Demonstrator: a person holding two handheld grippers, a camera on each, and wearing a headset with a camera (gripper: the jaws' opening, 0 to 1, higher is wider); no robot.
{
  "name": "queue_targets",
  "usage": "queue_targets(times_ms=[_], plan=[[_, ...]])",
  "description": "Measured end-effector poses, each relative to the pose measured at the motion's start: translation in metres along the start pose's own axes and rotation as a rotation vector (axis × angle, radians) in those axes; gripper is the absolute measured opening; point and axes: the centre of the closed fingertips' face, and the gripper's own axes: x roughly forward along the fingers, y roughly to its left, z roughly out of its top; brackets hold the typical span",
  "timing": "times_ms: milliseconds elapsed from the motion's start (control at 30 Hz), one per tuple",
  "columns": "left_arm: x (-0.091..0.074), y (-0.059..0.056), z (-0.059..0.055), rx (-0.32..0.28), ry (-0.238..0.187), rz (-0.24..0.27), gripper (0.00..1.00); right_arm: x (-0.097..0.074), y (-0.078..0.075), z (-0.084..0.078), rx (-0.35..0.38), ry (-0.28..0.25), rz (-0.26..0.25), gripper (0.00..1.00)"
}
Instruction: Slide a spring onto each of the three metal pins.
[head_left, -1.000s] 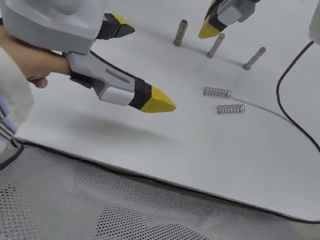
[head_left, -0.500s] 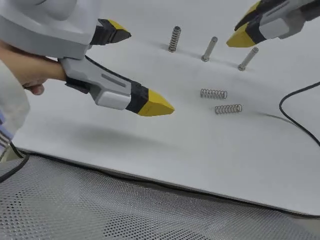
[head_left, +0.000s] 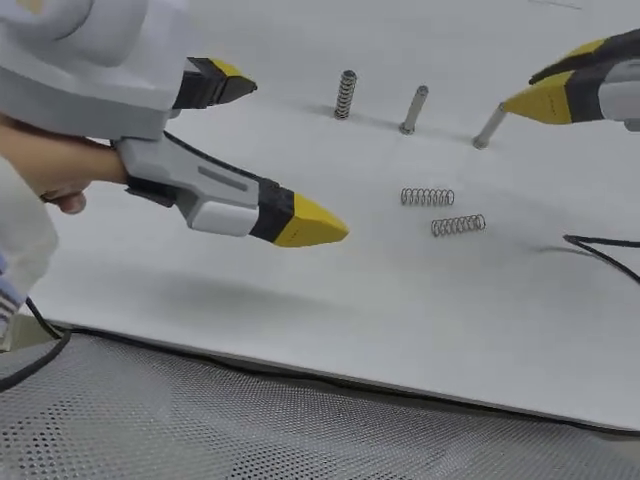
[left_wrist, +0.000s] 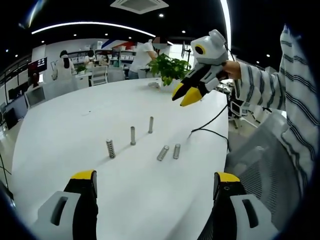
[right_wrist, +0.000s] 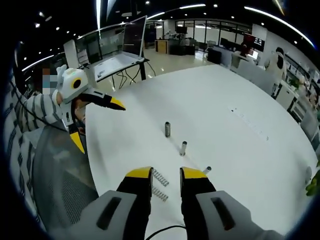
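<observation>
Two loose steel coil springs (right_wrist: 160, 176) lie, apparently, below my right gripper's (right_wrist: 165, 172) narrow, empty jaws; left gripper (left_wrist: 155, 176) gapes wide.

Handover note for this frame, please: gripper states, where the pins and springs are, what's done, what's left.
Left gripper: wide open, empty, above the near side of the table.
Right gripper: jaws slightly apart, empty, in the air by the right pin.
Done: one spring sits on the left pin.
Left to do: middle pin and right pin are bare; two loose springs lie flat in front of them.
</observation>
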Motion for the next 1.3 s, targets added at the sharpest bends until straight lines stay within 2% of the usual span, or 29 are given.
queue_targets(times_ms=[100, 200, 367, 667, 800, 1033, 1200, 1300], plan=[[-0.002, -0.002, 0.002, 0.001, -0.009, -0.003, 0.95, -0.009, 0.002, -0.005, 0.044, -0.049, -0.024, 0.19], [-0.005, -0.007, 0.004, -0.004, -0.010, -0.015, 0.95, -0.015, 0.004, -0.014, 0.077, -0.062, -0.035, 0.21], [-0.007, -0.012, 0.007, 0.002, -0.011, -0.026, 0.95, -0.024, 0.004, -0.025, 0.092, -0.100, -0.062, 0.25], [-0.012, -0.013, 0.012, -0.002, -0.020, -0.020, 0.95, -0.035, 0.005, -0.043, 0.145, -0.196, -0.087, 0.28], [-0.015, -0.013, 0.014, -0.011, -0.026, -0.009, 0.95, -0.039, 0.008, -0.050, 0.201, -0.241, -0.097, 0.32], [-0.018, -0.018, 0.019, -0.031, -0.048, -0.007, 0.96, -0.045, 0.015, -0.060, 0.211, -0.297, -0.117, 0.38], [-0.020, -0.019, 0.017, -0.034, -0.046, -0.005, 0.96, -0.049, 0.017, -0.061, 0.195, -0.351, -0.141, 0.47], [-0.021, -0.020, 0.015, -0.037, -0.044, -0.003, 0.96, -0.049, 0.021, -0.062, 0.180, -0.359, -0.145, 0.51]])
